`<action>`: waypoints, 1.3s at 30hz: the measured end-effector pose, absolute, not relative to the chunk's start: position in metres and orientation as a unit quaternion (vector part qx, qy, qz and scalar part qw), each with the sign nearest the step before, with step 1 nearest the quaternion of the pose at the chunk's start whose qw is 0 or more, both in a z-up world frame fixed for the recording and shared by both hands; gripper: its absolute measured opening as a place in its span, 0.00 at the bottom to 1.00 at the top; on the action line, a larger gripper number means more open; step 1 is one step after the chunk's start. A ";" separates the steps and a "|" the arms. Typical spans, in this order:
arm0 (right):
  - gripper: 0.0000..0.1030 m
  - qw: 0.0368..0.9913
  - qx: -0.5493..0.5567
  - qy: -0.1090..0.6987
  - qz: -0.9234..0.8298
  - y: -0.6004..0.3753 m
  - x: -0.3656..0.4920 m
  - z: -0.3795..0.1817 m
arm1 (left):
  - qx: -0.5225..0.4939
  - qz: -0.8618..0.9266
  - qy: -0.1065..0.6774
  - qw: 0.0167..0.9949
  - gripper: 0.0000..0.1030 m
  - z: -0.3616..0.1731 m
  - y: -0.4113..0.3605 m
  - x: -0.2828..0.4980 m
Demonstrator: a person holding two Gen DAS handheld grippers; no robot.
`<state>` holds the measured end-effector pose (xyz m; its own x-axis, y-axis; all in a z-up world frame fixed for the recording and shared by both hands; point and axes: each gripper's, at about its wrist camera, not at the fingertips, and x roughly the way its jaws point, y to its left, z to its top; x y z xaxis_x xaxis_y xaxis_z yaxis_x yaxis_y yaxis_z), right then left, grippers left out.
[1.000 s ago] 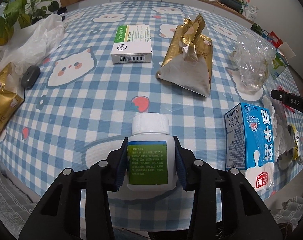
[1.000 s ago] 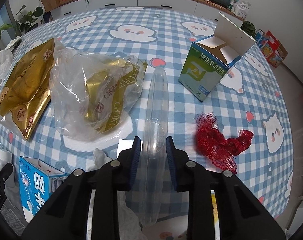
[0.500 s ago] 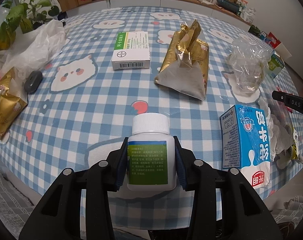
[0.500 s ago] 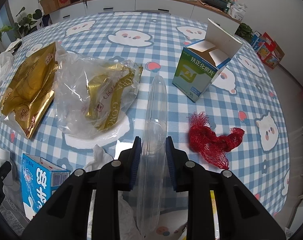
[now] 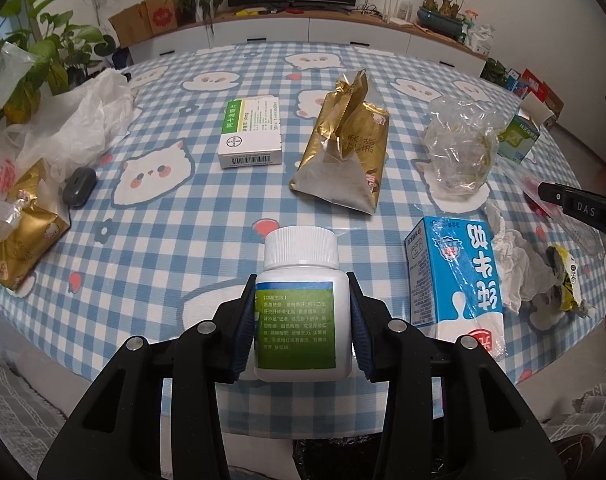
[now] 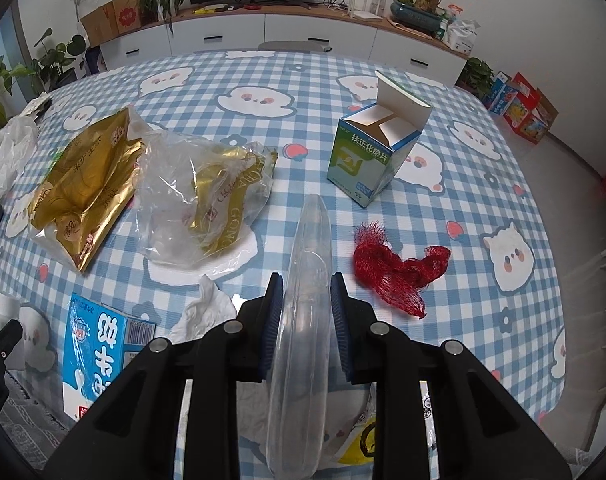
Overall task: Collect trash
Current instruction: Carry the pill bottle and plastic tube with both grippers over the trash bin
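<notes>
- Left tool [image 5: 301, 320] is seen in its own wrist view pinching a white pill bottle [image 5: 301, 308] upright between its blue pads, above the near edge of the table [image 5: 175, 240].
- On the checked cloth beyond, a green-and-white medicine box [image 5: 251, 136] lies flat, with a gold foil bag [image 5: 345, 148] to its right and a crumpled clear bag [image 5: 459, 152] farther right.
- A blue milk carton [image 5: 455, 276] stands just right of the bottle, beside crumpled tissue [image 5: 515, 264].
- Right tool [image 6: 306, 316] is shown in its wrist view pressed onto a clear plastic container [image 6: 303, 312], held edge-on and reaching past the fingertips.
- A red mesh net [image 6: 395, 268] lies to the right on the table, well apart from an opened green-and-blue carton [image 6: 375, 156] behind it.
</notes>
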<state>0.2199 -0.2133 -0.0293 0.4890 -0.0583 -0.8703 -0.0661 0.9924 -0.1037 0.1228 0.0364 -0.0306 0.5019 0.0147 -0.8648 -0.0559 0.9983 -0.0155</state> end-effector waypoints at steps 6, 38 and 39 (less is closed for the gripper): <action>0.22 0.869 -0.056 0.492 0.003 -0.215 0.200 -0.013 | -0.011 0.017 0.491 0.871 0.39 -0.014 0.024 0.103; 0.23 0.899 -0.004 0.428 0.097 -0.189 -0.041 0.041 | -0.077 0.005 0.463 0.883 0.39 0.018 0.003 -0.080; 0.23 0.898 -0.004 0.429 0.098 -0.188 -0.046 0.035 | -0.078 0.004 0.463 0.883 0.39 0.014 0.001 -0.083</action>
